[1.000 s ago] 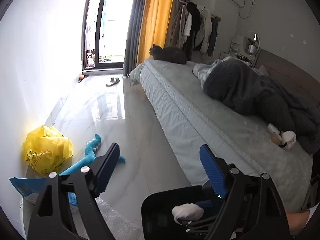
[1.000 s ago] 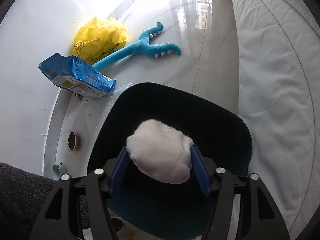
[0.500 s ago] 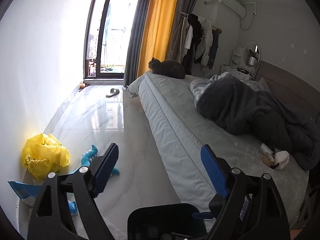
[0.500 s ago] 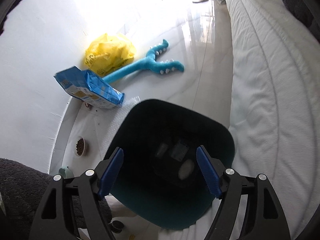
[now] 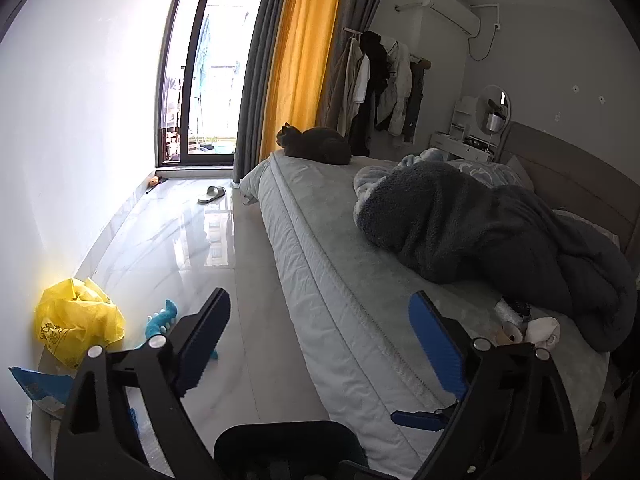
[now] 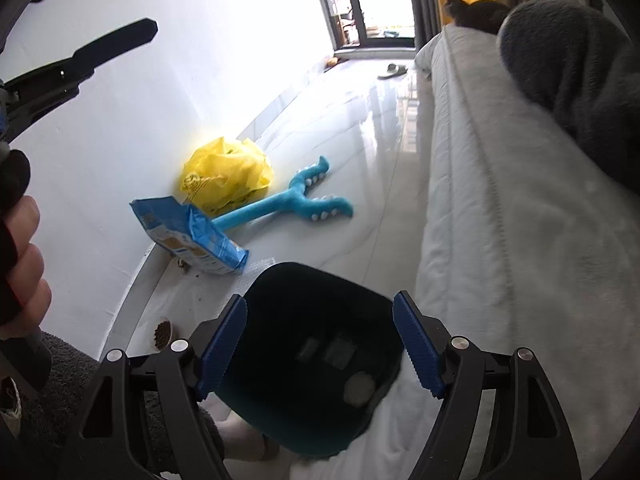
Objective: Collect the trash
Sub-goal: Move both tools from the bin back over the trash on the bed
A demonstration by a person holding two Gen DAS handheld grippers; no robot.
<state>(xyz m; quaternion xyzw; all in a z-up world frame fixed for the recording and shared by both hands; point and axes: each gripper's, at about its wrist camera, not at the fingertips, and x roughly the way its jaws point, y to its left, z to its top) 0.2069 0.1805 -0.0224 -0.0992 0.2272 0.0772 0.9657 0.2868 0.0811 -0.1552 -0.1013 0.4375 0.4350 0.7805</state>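
Working from the left of the room, I count what is left on the floor against the wall: a crumpled yellow bag [image 6: 228, 178], a blue packet [image 6: 188, 238] lying just beside it with crumbs at its lower corner, and a turquoise plush toy [image 6: 294, 202] that I judge is no trash at all. Next comes the dark bin [image 6: 316, 354], standing on the floor hard against the bed [image 6: 480, 240]; a white wad [image 6: 359, 388] lies at its bottom next to a couple of flat scraps, so I read at least one item as collected. Further right, on the bed near the dark blanket [image 5: 500, 236], a small pale clutter [image 5: 528, 328] sits that may also want picking up, though I cannot tell what it is. So the task looks partly done, with the floor pieces and perhaps that clutter to go. My left tool [image 5: 320, 340] is held level, pointing down the room over the bed edge, its blue pads wide apart and holding nothing. My right tool [image 6: 320, 344] tilts downward above the bin mouth, pads likewise spread and empty.
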